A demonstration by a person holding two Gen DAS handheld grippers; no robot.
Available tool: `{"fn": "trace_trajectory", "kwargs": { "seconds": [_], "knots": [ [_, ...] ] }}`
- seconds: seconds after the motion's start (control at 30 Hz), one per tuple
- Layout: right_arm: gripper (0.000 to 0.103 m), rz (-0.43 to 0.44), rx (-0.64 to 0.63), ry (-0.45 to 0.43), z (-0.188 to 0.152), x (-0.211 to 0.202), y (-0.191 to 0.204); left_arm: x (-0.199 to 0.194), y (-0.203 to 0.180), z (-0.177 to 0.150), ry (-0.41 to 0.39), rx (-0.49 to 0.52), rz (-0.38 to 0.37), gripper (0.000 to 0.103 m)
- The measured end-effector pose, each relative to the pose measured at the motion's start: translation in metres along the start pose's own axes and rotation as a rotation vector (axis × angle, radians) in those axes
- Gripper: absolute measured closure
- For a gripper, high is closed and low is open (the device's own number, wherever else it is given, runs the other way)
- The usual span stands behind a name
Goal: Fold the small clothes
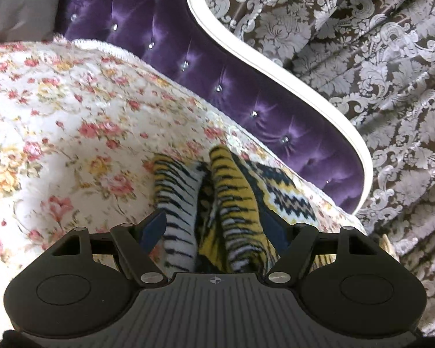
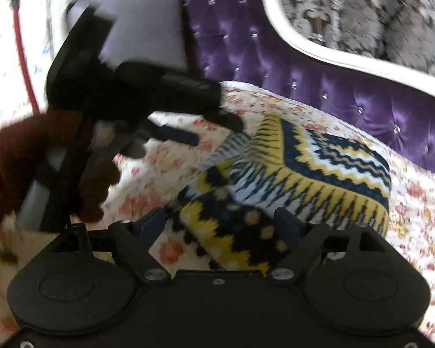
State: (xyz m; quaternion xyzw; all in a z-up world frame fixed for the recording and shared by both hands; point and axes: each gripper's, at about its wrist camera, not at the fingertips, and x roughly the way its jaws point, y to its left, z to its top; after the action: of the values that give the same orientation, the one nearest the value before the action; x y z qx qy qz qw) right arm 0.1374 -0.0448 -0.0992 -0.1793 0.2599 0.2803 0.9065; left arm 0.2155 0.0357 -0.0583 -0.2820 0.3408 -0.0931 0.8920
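A small knitted garment (image 1: 232, 203) in yellow, navy and white zigzags lies folded on a floral bedcover (image 1: 72, 101). In the left wrist view it bunches into two ridges that fill the gap between the blue pads of my left gripper (image 1: 214, 226), which is shut on that bunch. The right wrist view shows the garment (image 2: 319, 156) as a thick folded block, with the left gripper (image 2: 219, 132) at its raised left corner. My right gripper (image 2: 217, 223) stands open around the block's near edge. Bedcover shows between its left pad and the cloth.
A purple tufted headboard (image 1: 217, 72) with a white frame runs behind the bed, with a patterned brown curtain (image 1: 362, 58) beyond it. A grey pillow (image 2: 148, 20) leans at the back left. A dark red sleeve (image 2: 14, 159) holds the left gripper. A red cord (image 2: 23, 58) hangs at far left.
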Motion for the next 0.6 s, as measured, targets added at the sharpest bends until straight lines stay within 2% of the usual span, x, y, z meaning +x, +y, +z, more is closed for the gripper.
{"fn": "trace_trajectory", "kwargs": {
  "seconds": [0.07, 0.1, 0.2, 0.27, 0.3, 0.4, 0.53, 0.6],
  "knots": [
    [0.022, -0.031, -0.071, 0.012, -0.004, 0.007, 0.009, -0.002, 0.0, 0.0, 0.015, -0.014, -0.013, 0.031],
    [0.026, -0.05, -0.111, 0.02, -0.006, 0.01, 0.014, -0.004, -0.001, -0.001, 0.02, -0.014, -0.016, 0.031],
    [0.049, -0.12, -0.195, 0.017, -0.01, 0.017, 0.021, -0.008, -0.007, 0.0, 0.047, 0.015, -0.007, 0.03],
    [0.061, -0.101, -0.153, 0.017, -0.01, 0.017, 0.012, -0.01, -0.012, 0.001, 0.07, 0.031, -0.009, 0.03],
    [0.088, -0.096, -0.126, 0.017, -0.01, 0.017, 0.007, -0.01, -0.015, 0.002, 0.083, 0.035, -0.016, 0.028],
    [0.09, -0.098, -0.003, -0.045, -0.007, 0.004, -0.011, -0.007, -0.025, 0.005, 0.122, 0.054, -0.048, 0.016],
    [0.09, -0.077, 0.119, -0.124, -0.003, -0.017, -0.031, 0.014, -0.034, 0.005, 0.225, 0.005, -0.146, 0.016],
    [0.09, -0.066, 0.151, -0.137, -0.004, -0.022, -0.037, 0.028, -0.036, 0.003, 0.271, -0.012, -0.154, 0.016]
  ]
}}
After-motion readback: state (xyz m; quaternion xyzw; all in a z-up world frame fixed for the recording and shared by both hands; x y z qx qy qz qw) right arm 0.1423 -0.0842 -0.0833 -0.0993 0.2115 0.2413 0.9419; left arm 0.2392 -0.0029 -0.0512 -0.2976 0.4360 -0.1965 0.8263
